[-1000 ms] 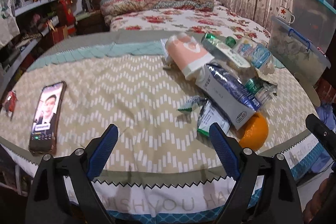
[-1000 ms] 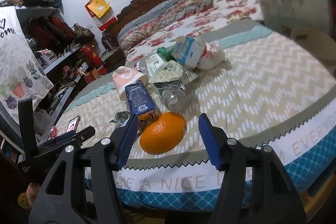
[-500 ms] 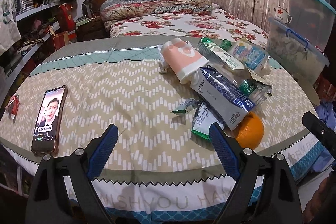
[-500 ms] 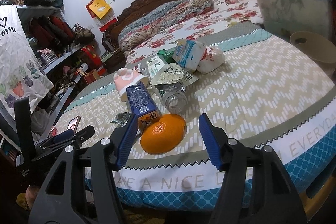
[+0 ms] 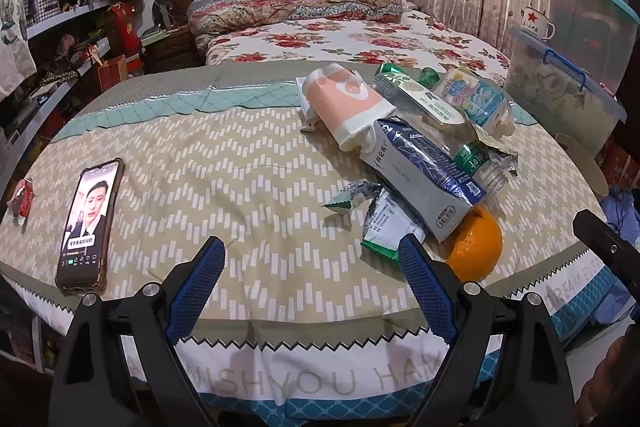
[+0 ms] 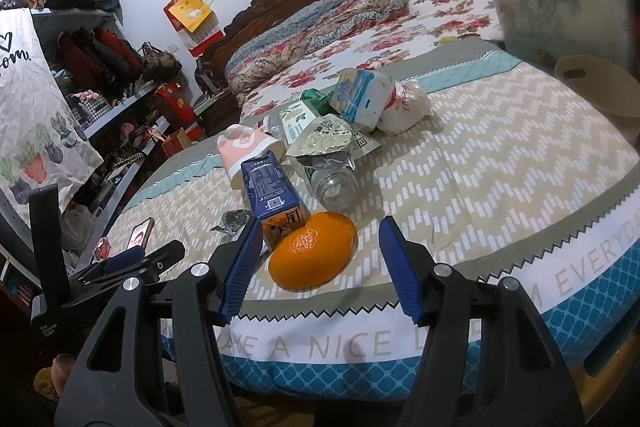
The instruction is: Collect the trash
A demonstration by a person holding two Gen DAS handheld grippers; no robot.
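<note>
A heap of trash lies on the round table: a blue carton (image 5: 424, 175) (image 6: 274, 195), a pink pouch (image 5: 344, 103), an empty plastic bottle (image 6: 334, 179), green wrappers (image 5: 384, 223) and a tissue pack (image 6: 358, 95). An orange (image 5: 476, 245) (image 6: 312, 255) rests against the carton near the table's front edge. My left gripper (image 5: 312, 279) is open and empty over the front edge, left of the heap. My right gripper (image 6: 320, 263) is open with the orange lying between and just beyond its fingers.
A phone (image 5: 90, 219) with a lit screen and a small red packet (image 5: 22, 193) lie at the table's left. A beige basket (image 6: 596, 91) and lidded plastic bins (image 6: 560, 7) stand at the right. A bed and cluttered shelves are behind.
Both grippers have drawn back a little from the table, so the heap and the orange sit slightly farther and lower in view. Nothing on the table moved.
</note>
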